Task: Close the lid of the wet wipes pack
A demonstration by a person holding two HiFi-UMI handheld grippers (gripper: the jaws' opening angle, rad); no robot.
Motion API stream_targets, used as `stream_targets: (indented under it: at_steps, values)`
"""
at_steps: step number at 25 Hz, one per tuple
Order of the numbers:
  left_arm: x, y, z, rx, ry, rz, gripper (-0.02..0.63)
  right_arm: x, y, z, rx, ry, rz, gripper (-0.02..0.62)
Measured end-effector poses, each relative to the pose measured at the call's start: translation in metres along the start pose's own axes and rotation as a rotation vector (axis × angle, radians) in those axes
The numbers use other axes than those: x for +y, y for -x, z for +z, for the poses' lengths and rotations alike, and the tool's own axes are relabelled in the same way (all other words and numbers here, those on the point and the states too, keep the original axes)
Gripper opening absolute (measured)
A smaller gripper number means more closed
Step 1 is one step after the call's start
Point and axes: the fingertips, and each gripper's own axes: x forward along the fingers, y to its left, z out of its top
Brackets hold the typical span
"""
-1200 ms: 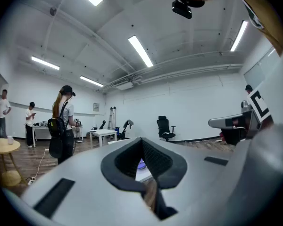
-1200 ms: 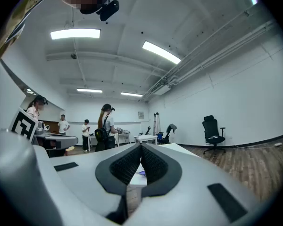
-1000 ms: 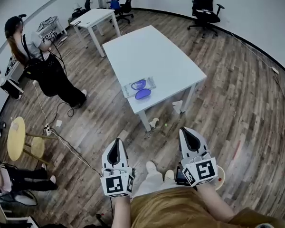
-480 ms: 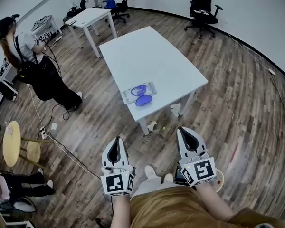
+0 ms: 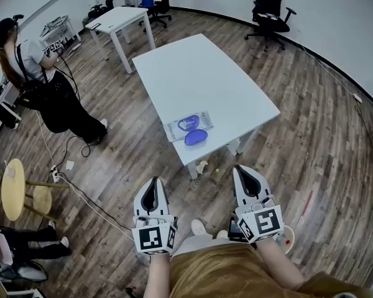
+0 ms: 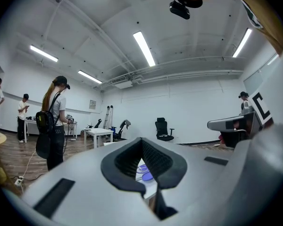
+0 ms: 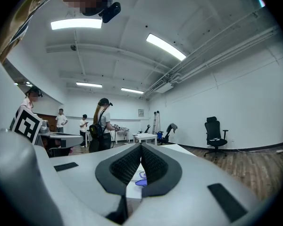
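Note:
The wet wipes pack (image 5: 188,124) lies near the front edge of the white table (image 5: 205,73). Its blue oval lid (image 5: 196,136) is flipped open toward that edge. Both grippers are held low in front of the person's body, well short of the table. My left gripper (image 5: 152,185) and my right gripper (image 5: 244,171) point at the table, jaws together and holding nothing. The left gripper view shows the pack (image 6: 142,168) far off through the gap behind the joined tips of the left gripper (image 6: 141,139). The right gripper (image 7: 141,146) frames the pack (image 7: 140,177) the same way.
A person with a backpack (image 5: 43,85) stands at the left by a desk. A smaller white table (image 5: 118,18) and office chairs (image 5: 267,5) stand at the back. A yellow stool (image 5: 15,188), floor cables (image 5: 81,185) and crumpled paper (image 5: 202,164) lie on the wooden floor.
In the head view the table and pack have slid a little right and down, nearer the grippers. Both grippers kept their pose.

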Motion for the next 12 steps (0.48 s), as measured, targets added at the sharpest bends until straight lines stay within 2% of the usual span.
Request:
stream_targets:
  at_steps: [12]
  values:
    - [0.018, -0.015, -0.010, 0.014, 0.010, -0.037, 0.002, 0.004, -0.017, -0.007, 0.017, 0.003, -0.046, 0.006]
